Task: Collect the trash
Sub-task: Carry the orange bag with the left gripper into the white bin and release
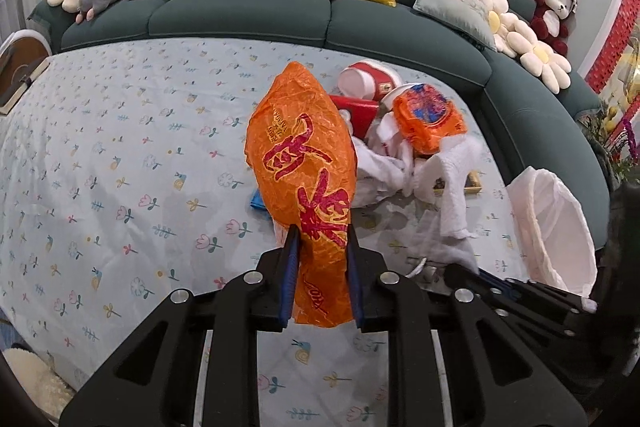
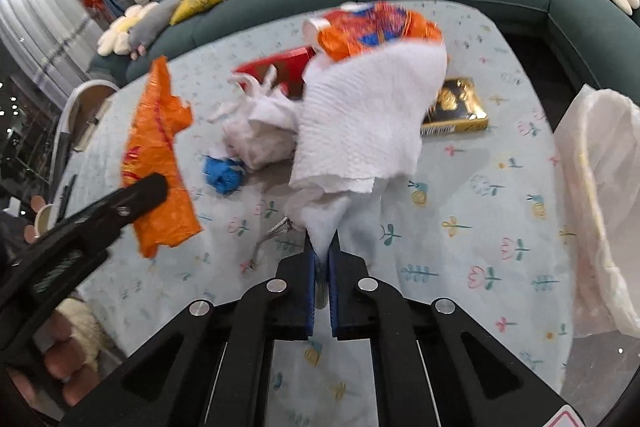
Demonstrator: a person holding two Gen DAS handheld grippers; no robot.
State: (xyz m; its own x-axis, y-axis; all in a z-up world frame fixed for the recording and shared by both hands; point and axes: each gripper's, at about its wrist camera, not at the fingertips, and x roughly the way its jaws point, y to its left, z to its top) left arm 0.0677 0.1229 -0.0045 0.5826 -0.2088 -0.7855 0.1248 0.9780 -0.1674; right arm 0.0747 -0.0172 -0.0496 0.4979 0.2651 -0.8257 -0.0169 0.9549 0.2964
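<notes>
My left gripper point(image 1: 322, 233) is shut on an orange plastic wrapper point(image 1: 304, 163) with red characters, held above the table; the wrapper also shows in the right wrist view point(image 2: 156, 155). My right gripper point(image 2: 323, 239) is shut on a white paper towel point(image 2: 360, 123), lifted off the table, with an orange and blue wrapper point(image 2: 372, 31) at its top. A white trash bag point(image 1: 552, 227) stands open at the right table edge; it also shows in the right wrist view point(image 2: 600, 195). Crumpled white tissue point(image 2: 256, 131), a blue scrap point(image 2: 222, 175) and a red box point(image 2: 276, 67) lie on the table.
The table has a light floral cloth point(image 1: 120, 167). A red and white cup point(image 1: 368, 81) lies on its side at the back. A gold and black box point(image 2: 456, 107) lies right of the towel. A teal sofa point(image 1: 240, 15) with cushions and plush toys curves behind.
</notes>
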